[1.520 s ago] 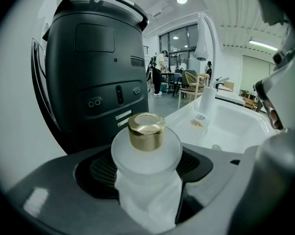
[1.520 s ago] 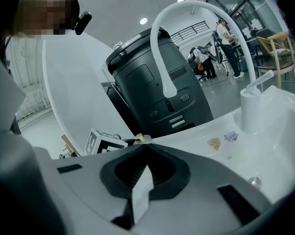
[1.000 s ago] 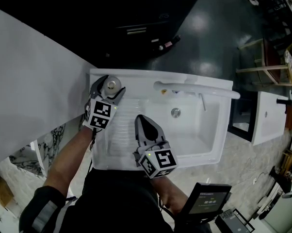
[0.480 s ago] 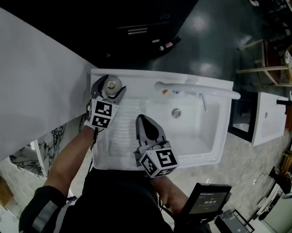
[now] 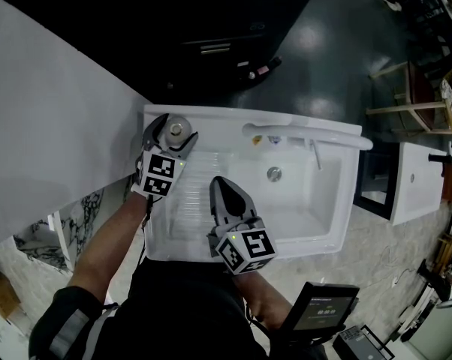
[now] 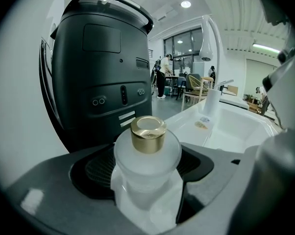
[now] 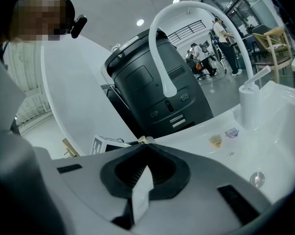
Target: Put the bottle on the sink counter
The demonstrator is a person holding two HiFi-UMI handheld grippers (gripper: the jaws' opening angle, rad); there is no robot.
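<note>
A curved white panel (image 5: 46,126) runs close along the sink's left edge, so there is little room on that side. A black machine (image 6: 98,72) stands just behind the back edge, rising well above the counter.

The white sink (image 5: 348,201) lies in front of me. Its ribbed drainboard (image 5: 182,208) takes the left half and the basin the right half. The basin is open room, with only the drain (image 5: 274,173) in its floor. The white faucet (image 5: 301,136) reaches along the back edge, over the basin's far side.

My left gripper (image 5: 175,130) is at the back-left corner of the counter, near both the panel and the machine. Its jaws are pinching the bottle (image 6: 147,153), a frosted one with a gold cap, upright between them. I cannot tell whether its base touches the counter.

My right gripper (image 5: 218,183) hangs over the drainboard towards the front edge, well apart from the left one. Its jaws are pressed together with nothing between them.
</note>
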